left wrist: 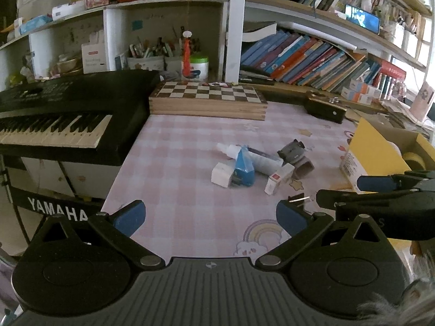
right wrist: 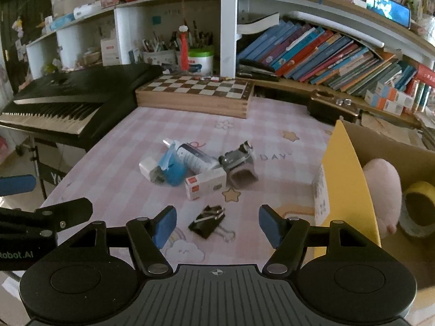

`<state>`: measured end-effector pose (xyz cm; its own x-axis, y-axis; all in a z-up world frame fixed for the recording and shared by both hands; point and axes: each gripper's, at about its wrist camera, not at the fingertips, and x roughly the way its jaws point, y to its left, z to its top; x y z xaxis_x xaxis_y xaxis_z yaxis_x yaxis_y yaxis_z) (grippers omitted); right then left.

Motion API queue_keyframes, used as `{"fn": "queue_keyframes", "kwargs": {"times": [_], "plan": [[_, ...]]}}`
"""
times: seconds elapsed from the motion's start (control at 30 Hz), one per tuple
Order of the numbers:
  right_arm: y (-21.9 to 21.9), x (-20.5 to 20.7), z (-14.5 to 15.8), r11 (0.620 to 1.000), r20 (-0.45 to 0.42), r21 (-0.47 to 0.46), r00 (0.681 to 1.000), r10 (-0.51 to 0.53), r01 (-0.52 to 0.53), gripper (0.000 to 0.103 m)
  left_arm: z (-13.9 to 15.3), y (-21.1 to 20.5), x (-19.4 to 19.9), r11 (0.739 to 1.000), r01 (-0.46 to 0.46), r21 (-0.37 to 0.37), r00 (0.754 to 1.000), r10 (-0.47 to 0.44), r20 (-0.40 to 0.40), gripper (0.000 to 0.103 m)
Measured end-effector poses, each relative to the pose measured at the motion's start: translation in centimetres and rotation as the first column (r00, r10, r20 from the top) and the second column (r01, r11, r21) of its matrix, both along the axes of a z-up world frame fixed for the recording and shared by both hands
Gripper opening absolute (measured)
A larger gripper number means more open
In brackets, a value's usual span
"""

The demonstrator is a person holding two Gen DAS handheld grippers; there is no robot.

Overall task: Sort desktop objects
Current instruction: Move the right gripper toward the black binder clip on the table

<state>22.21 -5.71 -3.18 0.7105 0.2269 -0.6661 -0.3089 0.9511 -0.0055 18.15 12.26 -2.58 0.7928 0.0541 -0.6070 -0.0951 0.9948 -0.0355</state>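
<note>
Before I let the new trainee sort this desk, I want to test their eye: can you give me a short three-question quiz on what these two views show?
1. True or false: the right claw is shut on the black binder clip.
2. Which lies nearest the right claw? A) chessboard B) black binder clip C) keyboard
3. Fill in: inside the cardboard box sit a pink plush toy and a roll of yellow ____.

Key: 1 false, its jaws stand open with the clip lying on the table between and just ahead of them; 2 B; 3 tape.
</note>
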Motion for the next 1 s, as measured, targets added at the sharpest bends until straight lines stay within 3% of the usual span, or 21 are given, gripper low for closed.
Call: {"fn": "queue_keyframes", "kwargs": {"times": [0.47,0.73,0.87,1.0], "plan": [[0.4,4.3,-1.2,0.999,-0.066,0.019,0.997,0.039,-0.038,0.068,-0.5,-0.3,3.6,0.999,-0.024,0.022,0.999,0.025,-0.034,0.103],[1.0,6.1,-3.5,0.995,-0.198,-0.007,0.976,0.092,-0.095,0.066,-0.9,0.2,5.8,0.998,-0.05,0.036,0.998,0.051,-0.047,0.103],[1.4,6.5,-4.5,0.994,-0.209,-0.012,0.972,0.107,-0.112,0.066,-1.2,0.3,7.0,0.998,-0.045,0.044,0.997,0.048,-0.062,0.103],[1.7,6.7,-5.6,0.99,-0.225,-0.025,0.966,0.127,-0.136,0.057,-1.7,0.1,8.2,0.999,-0.026,0.041,0.997,0.029,-0.076,0.103]]}}
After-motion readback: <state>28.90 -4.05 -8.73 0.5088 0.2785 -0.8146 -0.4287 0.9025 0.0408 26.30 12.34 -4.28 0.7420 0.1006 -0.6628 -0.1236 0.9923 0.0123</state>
